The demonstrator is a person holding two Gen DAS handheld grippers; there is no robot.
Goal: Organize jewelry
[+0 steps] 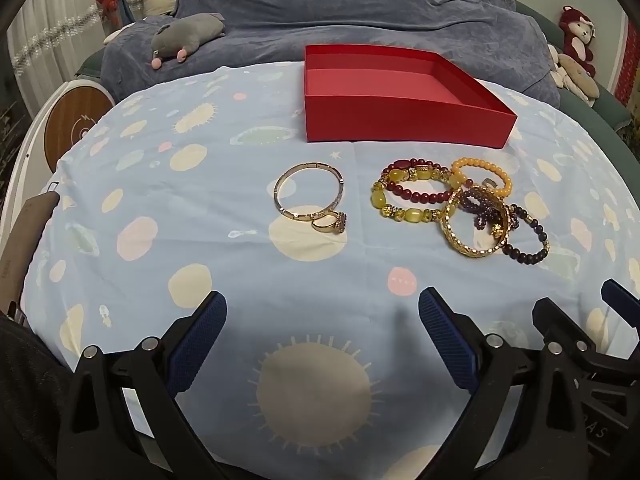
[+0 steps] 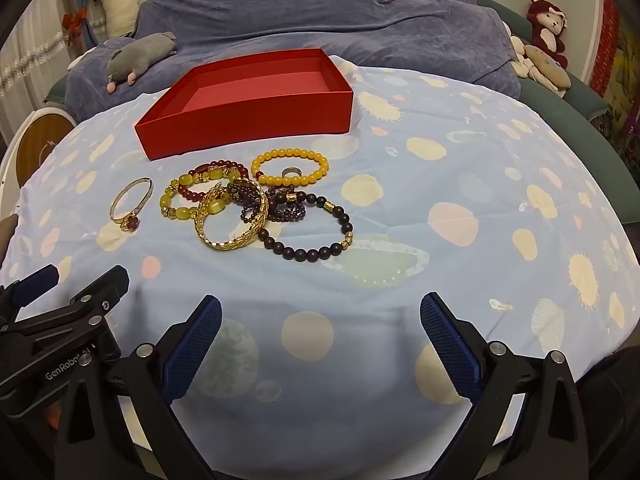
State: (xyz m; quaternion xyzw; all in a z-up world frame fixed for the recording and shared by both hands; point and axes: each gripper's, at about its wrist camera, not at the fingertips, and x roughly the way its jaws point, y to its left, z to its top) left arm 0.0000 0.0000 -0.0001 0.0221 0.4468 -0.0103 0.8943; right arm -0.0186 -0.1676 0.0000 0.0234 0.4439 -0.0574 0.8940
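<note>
An empty red box [image 1: 400, 118] [image 2: 248, 118] stands at the far side of the table. In front of it lie a thin gold bangle [image 1: 280, 196] [image 2: 120, 200] with a red-stone ring [image 1: 332, 223] [image 2: 131, 224] touching it, and a heap: a red and yellow bead bracelet [image 1: 408, 194] [image 2: 188, 194], an orange bead bracelet [image 1: 480, 166] [image 2: 290, 179], a wide gold bangle [image 1: 472, 246] [image 2: 228, 242], purple beads [image 1: 476, 204] [image 2: 256, 200] and a dark bead bracelet [image 1: 532, 250] [image 2: 308, 254]. My left gripper [image 1: 322, 304] and right gripper [image 2: 320, 308] are open and empty, hovering short of the jewelry.
A blue cloth with planet prints [image 1: 200, 240] [image 2: 460, 200] covers the table. A bed with a blue-grey blanket [image 1: 360, 12], a grey plush [image 1: 188, 34] and red plush toys [image 1: 576, 36] lies behind. A round wooden-topped device [image 1: 68, 128] stands at the left.
</note>
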